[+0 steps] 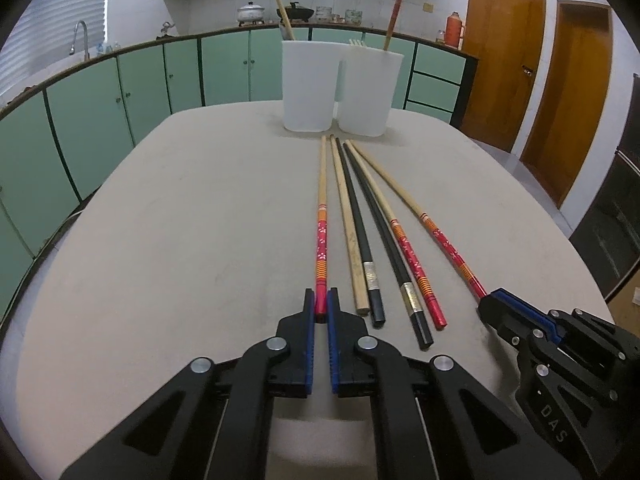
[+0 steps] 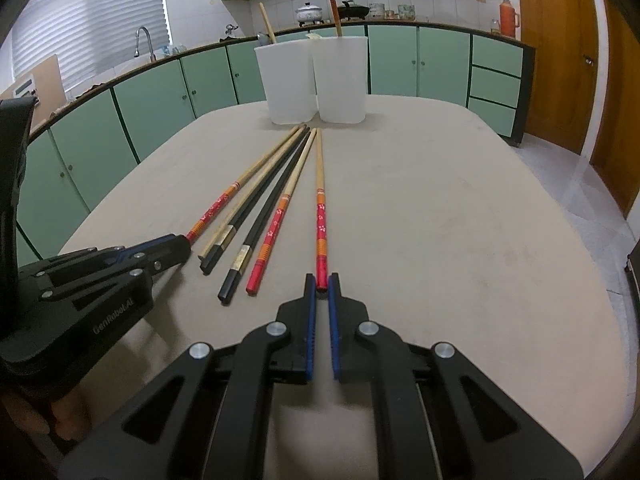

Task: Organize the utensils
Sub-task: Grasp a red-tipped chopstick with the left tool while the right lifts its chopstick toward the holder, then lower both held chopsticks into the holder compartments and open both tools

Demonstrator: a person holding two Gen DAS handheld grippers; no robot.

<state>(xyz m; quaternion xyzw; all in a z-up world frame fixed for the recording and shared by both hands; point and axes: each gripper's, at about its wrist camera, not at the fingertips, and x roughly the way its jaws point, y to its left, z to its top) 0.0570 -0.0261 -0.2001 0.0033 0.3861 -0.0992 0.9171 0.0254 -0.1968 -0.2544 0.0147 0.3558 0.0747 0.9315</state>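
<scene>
Several chopsticks lie fanned out on the beige table, their tips toward two white containers at the far end. My left gripper is shut on the red end of the leftmost red-patterned chopstick. My right gripper is shut on the red end of the rightmost red-patterned chopstick. Both held chopsticks rest on the table. Between them lie a plain wooden chopstick, two black chopsticks and a third red one.
Each container holds a tall utensil, a wooden handle in one and a red chopstick in the other. Green cabinets and a counter with a sink curve behind the table. Wooden doors stand at the right. A hand shows at the lower left.
</scene>
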